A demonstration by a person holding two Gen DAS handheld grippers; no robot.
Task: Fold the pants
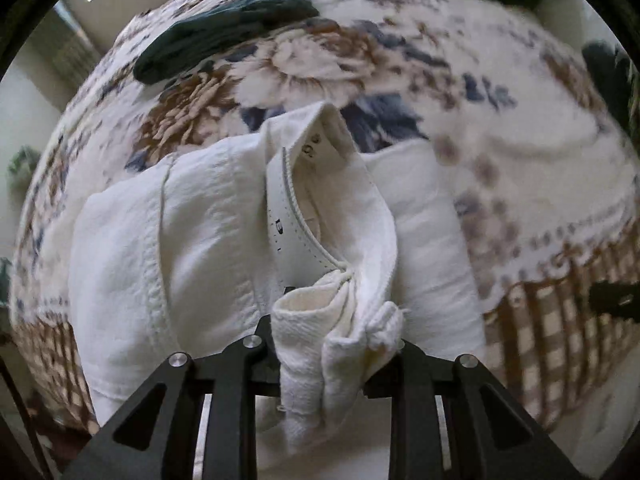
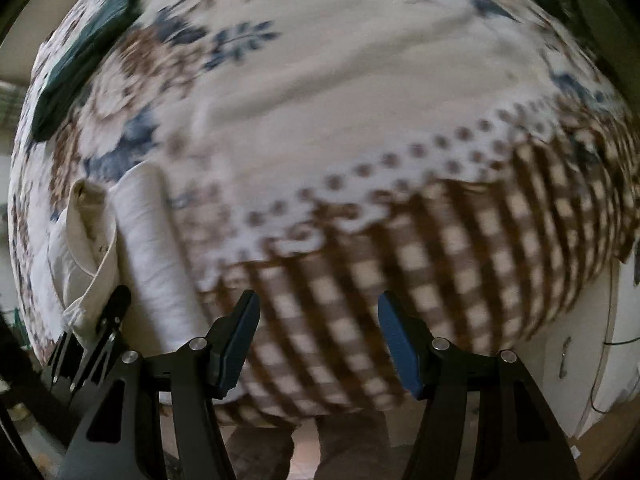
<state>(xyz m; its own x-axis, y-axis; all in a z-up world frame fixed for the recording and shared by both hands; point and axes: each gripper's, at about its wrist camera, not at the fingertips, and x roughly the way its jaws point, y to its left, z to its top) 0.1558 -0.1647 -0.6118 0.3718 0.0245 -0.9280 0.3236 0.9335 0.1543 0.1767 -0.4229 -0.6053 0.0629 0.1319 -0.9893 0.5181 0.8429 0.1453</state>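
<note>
**White pants gripped over the patterned bed**

At far left, a folded dark green garment (image 1: 224,28) lies on the floral bedspread (image 1: 500,92). The white pants (image 1: 192,232) hang bunched over the bedspread, zipper fly showing, with the left gripper (image 1: 336,344) clamped narrowly on a wad of the fabric. Further right, the right gripper (image 2: 318,344) hovers above the checked border, jaws wide apart and holding nothing.

White pants (image 1: 168,240), heavy twill, bunched in a soft heap on the floral bedspread; fly open, zipper (image 1: 298,216) exposed, waistband corner standing up; one bunched fold pinched and lifted off the heap
</note>
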